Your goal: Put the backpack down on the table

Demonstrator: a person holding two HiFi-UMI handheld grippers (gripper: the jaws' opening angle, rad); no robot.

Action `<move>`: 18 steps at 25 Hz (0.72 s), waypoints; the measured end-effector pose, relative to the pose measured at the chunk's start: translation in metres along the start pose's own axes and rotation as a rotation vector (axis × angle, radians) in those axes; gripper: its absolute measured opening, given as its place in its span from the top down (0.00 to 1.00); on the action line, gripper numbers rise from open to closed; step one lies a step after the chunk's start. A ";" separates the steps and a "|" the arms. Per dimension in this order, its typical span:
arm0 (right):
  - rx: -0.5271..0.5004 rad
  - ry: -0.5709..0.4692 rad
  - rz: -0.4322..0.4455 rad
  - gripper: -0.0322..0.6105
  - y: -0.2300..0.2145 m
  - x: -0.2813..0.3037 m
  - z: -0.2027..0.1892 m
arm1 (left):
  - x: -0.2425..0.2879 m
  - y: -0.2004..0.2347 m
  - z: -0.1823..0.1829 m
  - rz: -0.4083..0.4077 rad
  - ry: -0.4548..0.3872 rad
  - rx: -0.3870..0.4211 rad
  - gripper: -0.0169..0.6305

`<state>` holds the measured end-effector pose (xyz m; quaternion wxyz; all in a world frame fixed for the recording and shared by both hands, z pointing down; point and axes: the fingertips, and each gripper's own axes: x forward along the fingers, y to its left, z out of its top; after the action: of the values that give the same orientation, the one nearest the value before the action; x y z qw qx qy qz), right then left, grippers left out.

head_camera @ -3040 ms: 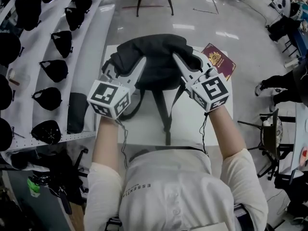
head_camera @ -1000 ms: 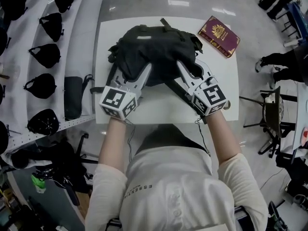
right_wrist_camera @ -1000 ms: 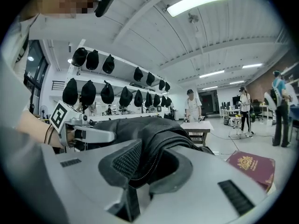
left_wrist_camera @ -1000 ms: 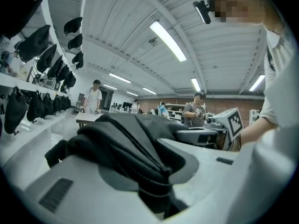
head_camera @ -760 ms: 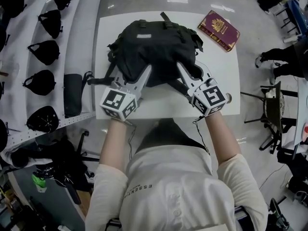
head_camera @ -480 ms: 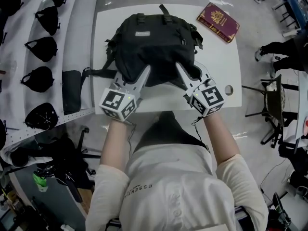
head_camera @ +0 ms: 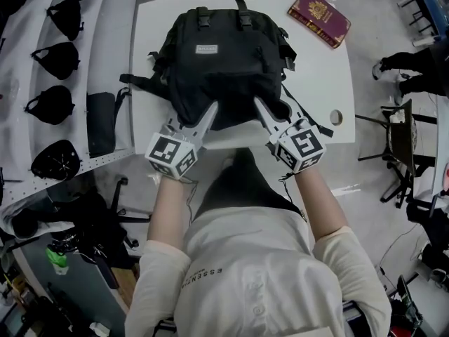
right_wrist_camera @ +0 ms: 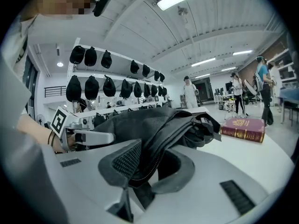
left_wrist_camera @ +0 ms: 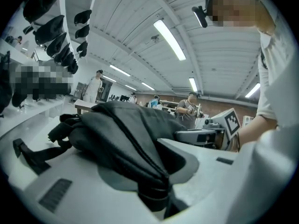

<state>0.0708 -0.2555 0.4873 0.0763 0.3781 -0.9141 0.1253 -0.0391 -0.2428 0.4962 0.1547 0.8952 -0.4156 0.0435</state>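
Both sets of jaws were clamped on the near end of the backpack (head_camera: 224, 55). The left gripper (head_camera: 208, 112) pinched a fold of dark cloth along a zip seam, and the right gripper (head_camera: 259, 107) pinched a fold beside a mesh-faced panel. The rest of the bag lay beyond the jaws on the white bench (head_camera: 316, 83) and seemed to rest on it already.

The nearest risk was at the jaws. The cloth sat deep between them, so a fold or the zip could have caught on a pad as they parted. Drawing back would then have dragged the bag toward the person. The held end lay close to the bench's near edge, just beneath the jaws. Let go too far back, that end might have sagged over the edge and pulled the bag after it.

Left of the left jaws, a loose strap (head_camera: 137, 83) trailed over the bench's side. It could have snagged or tugged the bag sideways. Far beyond the right jaws lay a maroon book (head_camera: 319, 18), apart from the bag. A forward push to settle the bag might have knocked it.
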 end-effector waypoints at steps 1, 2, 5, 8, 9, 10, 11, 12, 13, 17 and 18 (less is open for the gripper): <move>0.003 0.010 0.002 0.83 0.002 -0.002 -0.005 | -0.002 -0.002 -0.005 -0.003 0.007 -0.006 0.80; 0.006 0.020 0.003 0.83 0.005 -0.004 -0.010 | -0.004 -0.003 -0.011 -0.007 0.014 -0.014 0.80; 0.014 0.048 0.004 0.83 0.010 -0.009 -0.026 | -0.010 -0.007 -0.027 -0.013 0.029 -0.030 0.79; 0.031 0.072 -0.001 0.82 0.013 -0.013 -0.043 | -0.014 -0.010 -0.043 -0.019 0.037 -0.023 0.79; 0.038 0.080 -0.002 0.82 0.014 -0.014 -0.049 | -0.015 -0.011 -0.049 -0.020 0.042 -0.020 0.79; 0.044 0.089 -0.003 0.81 0.015 -0.014 -0.055 | -0.016 -0.012 -0.054 -0.019 0.047 -0.017 0.79; 0.049 0.097 -0.004 0.81 0.016 -0.015 -0.061 | -0.017 -0.012 -0.060 -0.018 0.053 -0.015 0.79; 0.055 0.104 -0.005 0.81 0.017 -0.016 -0.067 | -0.019 -0.013 -0.065 -0.016 0.058 -0.015 0.79; 0.062 0.109 -0.006 0.81 0.018 -0.016 -0.073 | -0.020 -0.013 -0.070 -0.015 0.063 -0.016 0.79; 0.094 0.127 -0.002 0.80 0.023 -0.019 -0.094 | -0.024 -0.014 -0.091 -0.025 0.077 -0.035 0.78; 0.100 0.131 -0.002 0.80 0.023 -0.019 -0.097 | -0.025 -0.014 -0.094 -0.028 0.079 -0.046 0.78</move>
<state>0.0717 -0.1990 0.5716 0.1170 0.3736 -0.8993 0.1950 -0.0405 -0.1865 0.5771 0.1922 0.8948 -0.3974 0.0672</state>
